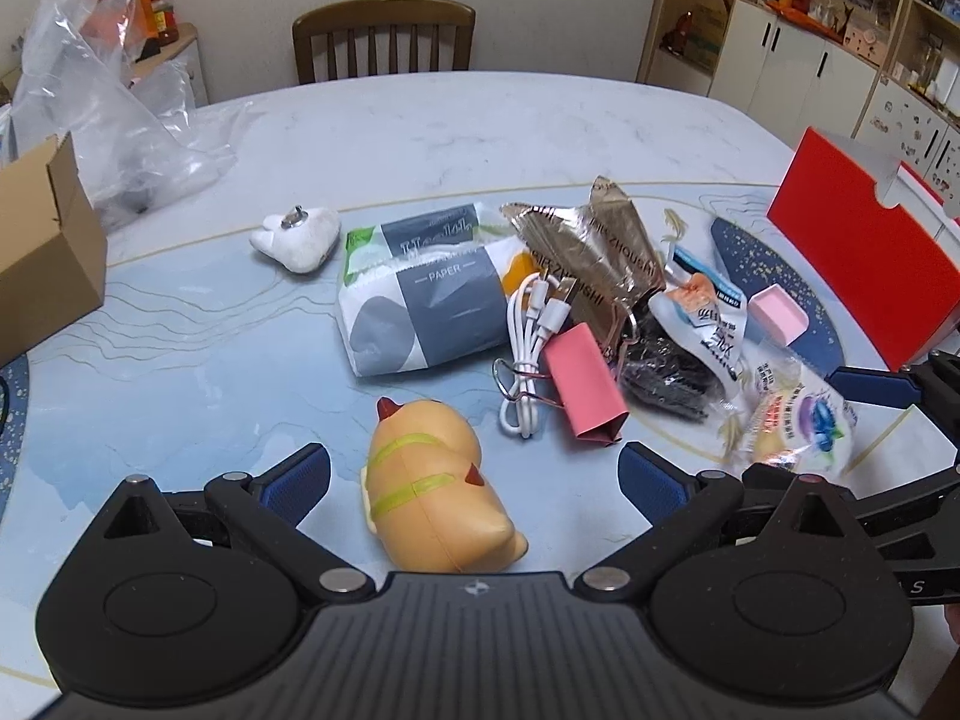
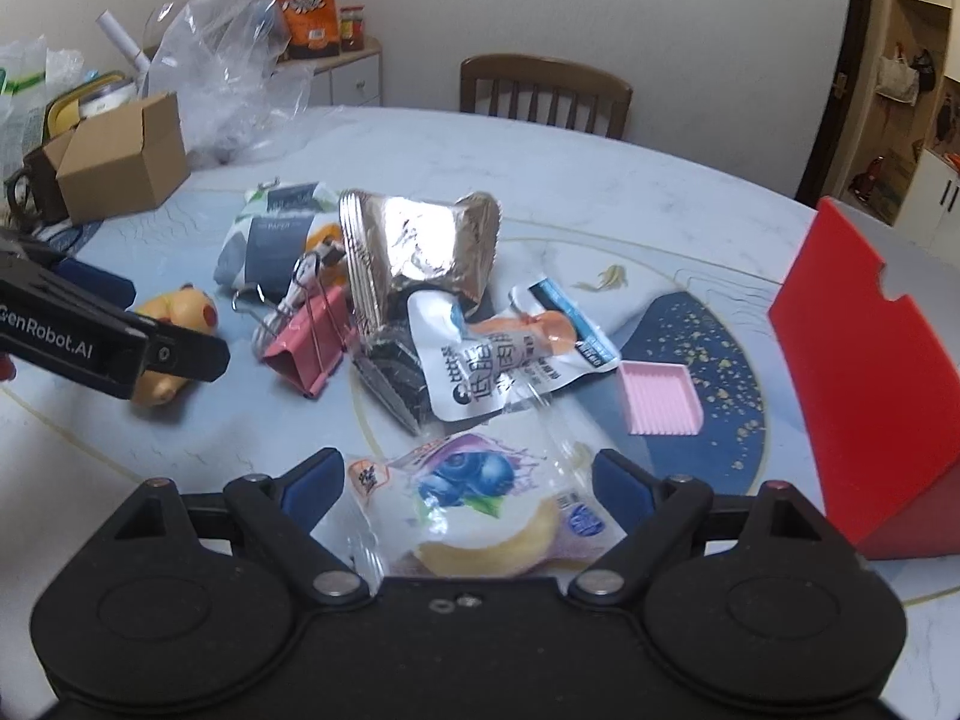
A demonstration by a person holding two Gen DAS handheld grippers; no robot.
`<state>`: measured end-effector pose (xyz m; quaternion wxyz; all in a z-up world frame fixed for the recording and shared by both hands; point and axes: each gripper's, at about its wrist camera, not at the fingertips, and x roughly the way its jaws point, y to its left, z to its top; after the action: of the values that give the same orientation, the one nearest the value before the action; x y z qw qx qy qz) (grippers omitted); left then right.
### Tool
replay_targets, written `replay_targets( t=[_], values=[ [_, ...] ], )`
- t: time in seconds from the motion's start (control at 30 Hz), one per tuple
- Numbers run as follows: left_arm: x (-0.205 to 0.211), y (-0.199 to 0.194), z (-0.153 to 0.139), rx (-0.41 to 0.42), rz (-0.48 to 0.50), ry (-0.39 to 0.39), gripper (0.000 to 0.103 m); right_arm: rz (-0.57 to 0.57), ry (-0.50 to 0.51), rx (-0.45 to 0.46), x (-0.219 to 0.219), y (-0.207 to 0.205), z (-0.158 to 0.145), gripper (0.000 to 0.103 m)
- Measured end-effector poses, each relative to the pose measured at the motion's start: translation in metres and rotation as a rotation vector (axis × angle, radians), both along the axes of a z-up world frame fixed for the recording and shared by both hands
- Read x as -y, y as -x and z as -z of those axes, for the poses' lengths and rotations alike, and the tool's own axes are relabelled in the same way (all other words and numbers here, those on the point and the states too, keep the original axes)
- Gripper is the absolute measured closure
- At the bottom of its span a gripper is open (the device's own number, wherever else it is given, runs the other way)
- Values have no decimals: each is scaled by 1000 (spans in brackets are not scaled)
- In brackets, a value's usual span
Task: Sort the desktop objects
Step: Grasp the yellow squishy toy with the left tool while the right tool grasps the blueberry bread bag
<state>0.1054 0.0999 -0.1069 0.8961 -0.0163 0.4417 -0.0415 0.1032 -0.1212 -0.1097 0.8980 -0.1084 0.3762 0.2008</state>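
Note:
My left gripper (image 1: 477, 480) is open and low over the table, its blue pads on either side of a yellow squishy animal toy (image 1: 432, 480) lying on its side, with gaps both ways. My right gripper (image 2: 468, 480) is open too, straddling a clear blueberry bread packet (image 2: 480, 498). In the pile beyond lie a tissue pack (image 1: 420, 300), a white USB cable (image 1: 534, 336), a pink binder clip (image 1: 585, 384), a crumpled foil bag (image 2: 420, 246), a white snack pouch (image 2: 480, 360), a black packet (image 2: 396, 372) under the foil and a small pink tray (image 2: 660, 399).
A red open box (image 2: 870, 372) stands at the right edge of the table (image 1: 450, 138). At the left stand a cardboard box (image 1: 42, 252) and a clear plastic bag (image 1: 102, 108). A white stone-like figurine (image 1: 297, 234) lies left of the tissues. A wooden chair (image 1: 384, 42) is behind the table.

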Motion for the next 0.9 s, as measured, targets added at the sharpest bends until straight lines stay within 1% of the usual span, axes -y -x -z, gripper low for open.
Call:
replay_targets(
  t=[0.17,0.2,0.23,0.3,0.33,0.4,0.5,0.6,0.7,0.77,0.9],
  values=[
    [-3,-7,10,-26,1,-2,1,-41,14,7,-5,-4,3,12],
    [-3,-7,10,-26,1,-2,6,-45,14,5,-6,-5,3,12],
    [-4,-7,11,-30,2,-1,8,-49,15,4,-6,-5,4,12],
    [-4,-8,13,-46,7,6,17,-58,23,7,-6,-5,4,12],
    [-4,-9,13,-51,6,5,19,-62,28,8,-7,-5,4,12],
    [-5,-8,15,-54,6,4,28,-74,43,14,-9,-4,5,12],
    [-6,-7,16,-56,0,-9,38,-97,72,24,-12,-4,8,12],
    [-8,-7,16,-57,-4,-21,45,-111,80,33,-13,-3,10,12],
    [-9,-6,16,-52,2,-27,47,-121,92,35,-14,-4,12,12],
    [-10,-5,16,-48,9,-27,49,-107,105,21,-13,-6,15,14],
    [-9,-3,16,-35,24,-38,50,-73,71,-9,-6,-9,15,16]
  ],
)
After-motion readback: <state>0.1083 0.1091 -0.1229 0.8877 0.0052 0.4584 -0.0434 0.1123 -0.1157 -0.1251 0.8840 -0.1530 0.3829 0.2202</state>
